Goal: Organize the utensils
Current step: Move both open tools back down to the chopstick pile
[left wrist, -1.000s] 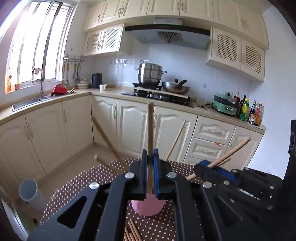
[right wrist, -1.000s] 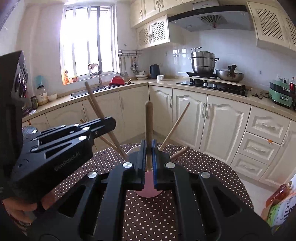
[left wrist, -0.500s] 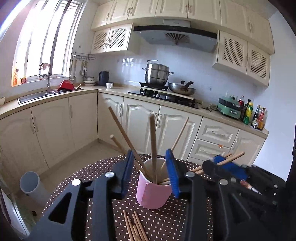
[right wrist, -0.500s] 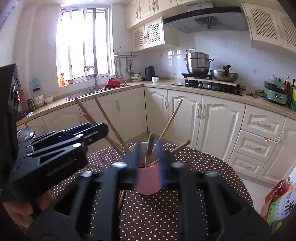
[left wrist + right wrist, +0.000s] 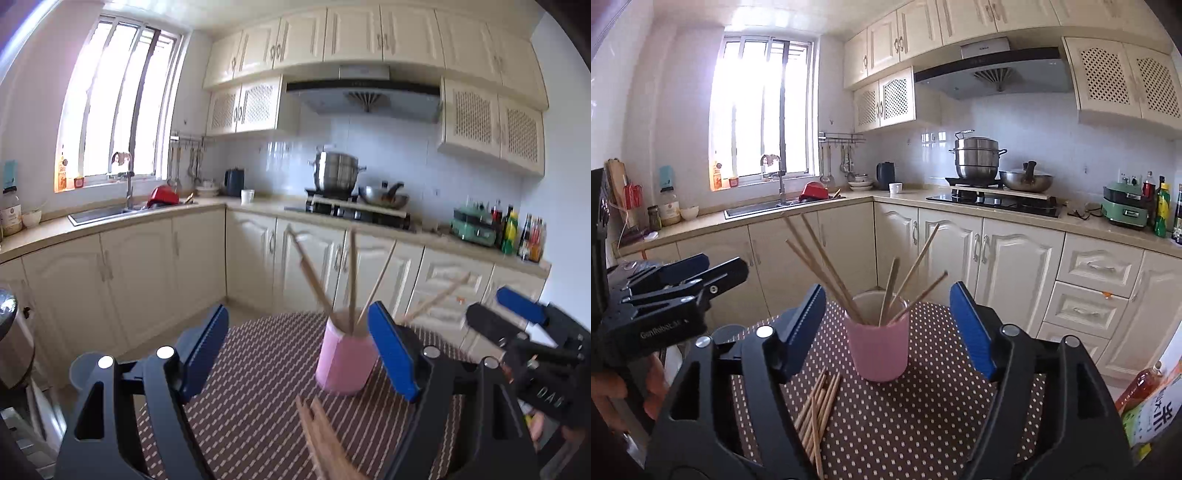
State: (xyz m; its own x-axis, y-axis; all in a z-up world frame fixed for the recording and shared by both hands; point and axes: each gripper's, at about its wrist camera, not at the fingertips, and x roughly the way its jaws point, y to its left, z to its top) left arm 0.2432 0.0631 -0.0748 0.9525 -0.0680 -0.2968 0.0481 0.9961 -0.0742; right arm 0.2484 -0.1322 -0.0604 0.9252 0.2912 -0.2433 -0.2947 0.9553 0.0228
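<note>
A pink cup stands on the dotted brown table with several wooden chopsticks leaning in it. It also shows in the left wrist view. A loose bundle of chopsticks lies on the cloth in front of the cup, blurred in the left wrist view. My right gripper is open and empty, jaws wide, just short of the cup. My left gripper is open and empty, left of the cup. Each gripper shows in the other's view: the left, the right.
Cream kitchen cabinets and a counter with sink, hob and pots run behind the table. A bottle and a printed bag stand at the right. A grey bin stands on the floor at the left.
Both grippers were shut on a chopstick held upright over the cup. Both have opened, dropped their chopsticks into the cup and pulled back from it.
</note>
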